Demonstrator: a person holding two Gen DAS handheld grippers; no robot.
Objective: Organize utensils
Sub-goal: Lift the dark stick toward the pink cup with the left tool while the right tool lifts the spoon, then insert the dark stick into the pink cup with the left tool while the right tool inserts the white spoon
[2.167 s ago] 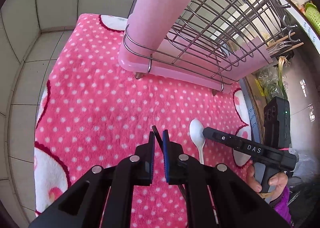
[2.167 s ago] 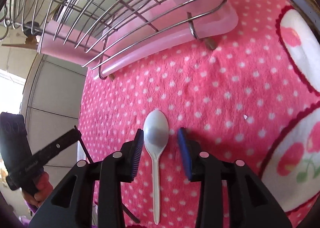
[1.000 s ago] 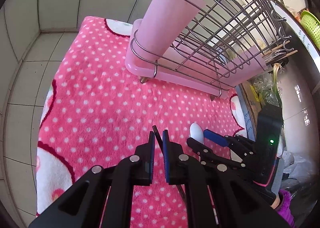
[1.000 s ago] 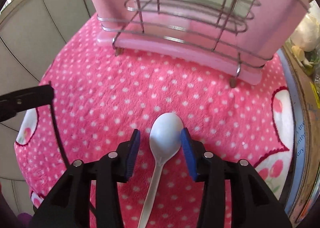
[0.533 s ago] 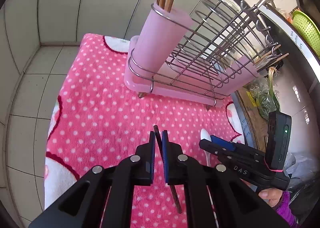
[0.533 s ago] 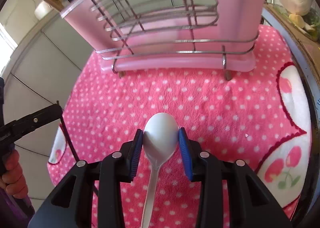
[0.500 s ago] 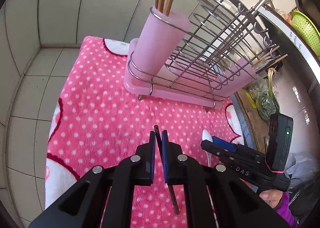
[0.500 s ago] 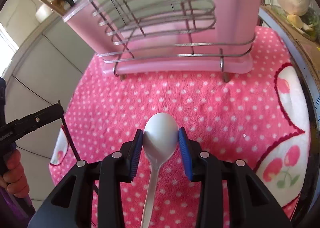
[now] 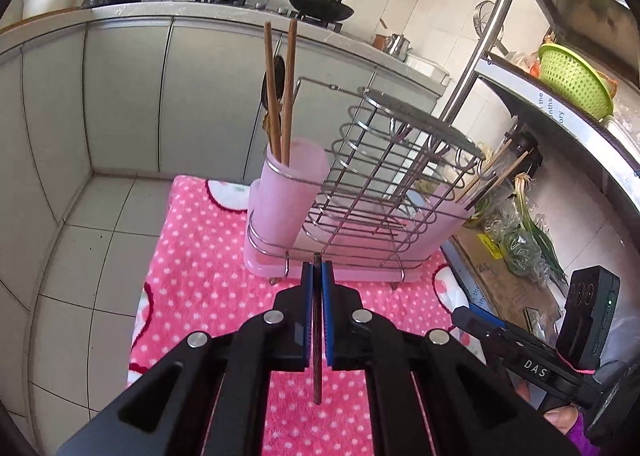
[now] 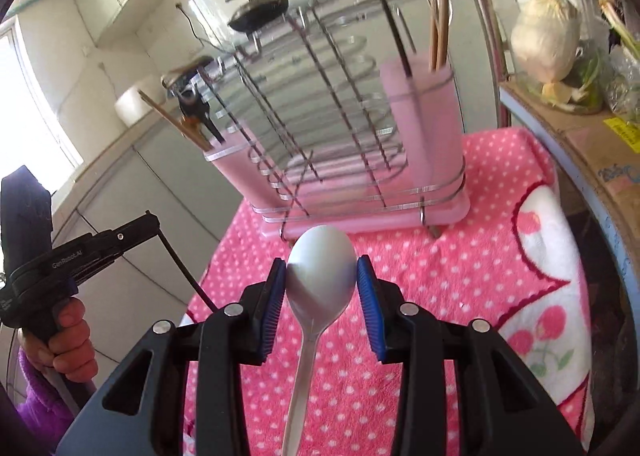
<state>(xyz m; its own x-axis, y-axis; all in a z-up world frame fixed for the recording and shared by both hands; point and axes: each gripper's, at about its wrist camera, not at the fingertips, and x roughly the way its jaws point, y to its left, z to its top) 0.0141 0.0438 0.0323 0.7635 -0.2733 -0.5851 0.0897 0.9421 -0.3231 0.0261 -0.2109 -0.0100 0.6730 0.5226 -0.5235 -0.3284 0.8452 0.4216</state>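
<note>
Spreading widest over the pale tiled floor (image 9: pixel 80 240): a pink fleece blanket with white polka dots and cherry motifs (image 9: pixel 200 276).

Standing on the blanket's far part: a chrome wire dish rack on a pink plastic drip tray (image 9: pixel 384 192). A tall translucent pink plastic cup (image 9: pixel 290 192) sits in the rack's end ring and carries two brown wooden chopsticks (image 9: pixel 280 96), upright.

Left gripper (image 9: pixel 317 288): black frame, blue pads. Its jaws have just been closing and now stand almost together, clamped on a single thin dark chopstick (image 9: pixel 317 360). The stick runs between the pads, its lower end hanging free above the blanket.

Right gripper (image 10: pixel 322 282): same make. Its jaws have just been closing; each pad now presses a side of the bowl of a white plastic spoon (image 10: pixel 321 276). The spoon's bowl points toward the rack, its handle trailing back and down, clear of the blanket.
</note>
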